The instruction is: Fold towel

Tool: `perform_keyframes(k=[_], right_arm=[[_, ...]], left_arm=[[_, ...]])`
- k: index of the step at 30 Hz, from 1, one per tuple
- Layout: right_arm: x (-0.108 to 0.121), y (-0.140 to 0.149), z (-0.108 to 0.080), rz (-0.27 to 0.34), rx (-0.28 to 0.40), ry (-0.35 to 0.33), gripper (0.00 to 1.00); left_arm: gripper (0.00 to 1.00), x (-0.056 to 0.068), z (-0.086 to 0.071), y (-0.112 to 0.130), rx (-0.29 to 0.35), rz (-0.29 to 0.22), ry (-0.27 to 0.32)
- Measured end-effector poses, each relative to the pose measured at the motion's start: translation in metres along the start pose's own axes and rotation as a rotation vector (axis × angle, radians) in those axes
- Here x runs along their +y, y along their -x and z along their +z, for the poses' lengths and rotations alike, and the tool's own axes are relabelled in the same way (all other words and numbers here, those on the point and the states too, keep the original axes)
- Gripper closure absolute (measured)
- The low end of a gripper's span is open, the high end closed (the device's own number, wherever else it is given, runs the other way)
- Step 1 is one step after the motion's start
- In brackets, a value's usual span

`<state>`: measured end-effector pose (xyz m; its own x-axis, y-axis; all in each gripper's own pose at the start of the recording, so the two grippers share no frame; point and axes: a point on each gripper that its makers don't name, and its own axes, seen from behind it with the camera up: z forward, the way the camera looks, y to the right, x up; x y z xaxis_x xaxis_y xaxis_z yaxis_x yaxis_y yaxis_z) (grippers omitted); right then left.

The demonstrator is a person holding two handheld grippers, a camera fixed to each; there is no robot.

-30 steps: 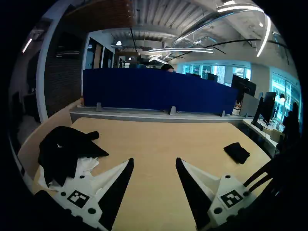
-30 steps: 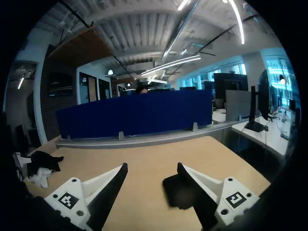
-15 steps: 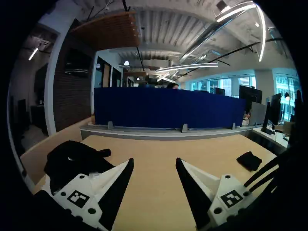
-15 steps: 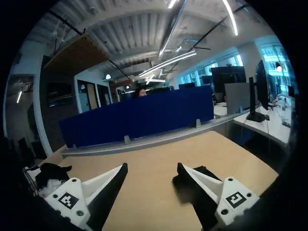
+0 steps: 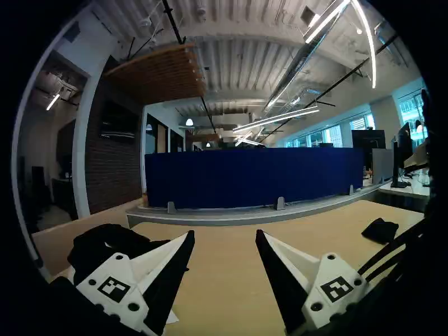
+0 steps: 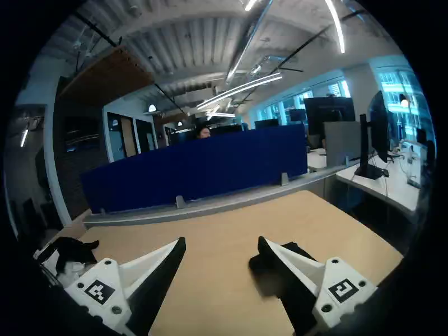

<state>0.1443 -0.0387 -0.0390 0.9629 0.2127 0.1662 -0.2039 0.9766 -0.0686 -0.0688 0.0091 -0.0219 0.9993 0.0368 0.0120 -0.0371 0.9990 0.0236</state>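
My left gripper (image 5: 224,235) hangs wide open over the tabletop (image 5: 224,291), holding nothing; a heap of black and white towels (image 5: 98,246) lies behind its left finger. My right gripper (image 6: 221,242) is wide too, a folded black towel (image 6: 269,271) just behind its right finger

Your left gripper (image 5: 223,249) is wide open and holds nothing. Your right gripper (image 6: 221,255) is wide open too, and its fingers (image 6: 159,269) point straight ahead.
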Motion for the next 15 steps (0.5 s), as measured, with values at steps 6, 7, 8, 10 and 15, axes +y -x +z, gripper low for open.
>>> perform_keyframes(k=[6, 7, 8, 10, 15], right_arm=[[-0.005, 0.002, 0.005, -0.012, 0.025, -0.011, 0.00], [-0.005, 0.003, 0.007, -0.012, 0.029, -0.010, 0.00], [-0.004, 0.004, 0.008, -0.012, 0.032, -0.010, 0.00], [-0.004, 0.006, 0.010, -0.011, 0.038, -0.009, 0.00], [-0.004, 0.012, 0.014, -0.012, 0.038, -0.009, 0.00]], left_arm=[[0.20, -0.003, 0.005, 0.019, 0.049, -0.012, -0.005], [0.20, -0.004, 0.006, 0.023, 0.049, -0.013, -0.007], [0.20, -0.004, 0.008, 0.028, 0.049, -0.014, -0.009], [0.20, -0.005, 0.010, 0.036, 0.051, -0.017, -0.011], [0.20, -0.005, 0.013, 0.053, 0.053, -0.023, -0.012]])
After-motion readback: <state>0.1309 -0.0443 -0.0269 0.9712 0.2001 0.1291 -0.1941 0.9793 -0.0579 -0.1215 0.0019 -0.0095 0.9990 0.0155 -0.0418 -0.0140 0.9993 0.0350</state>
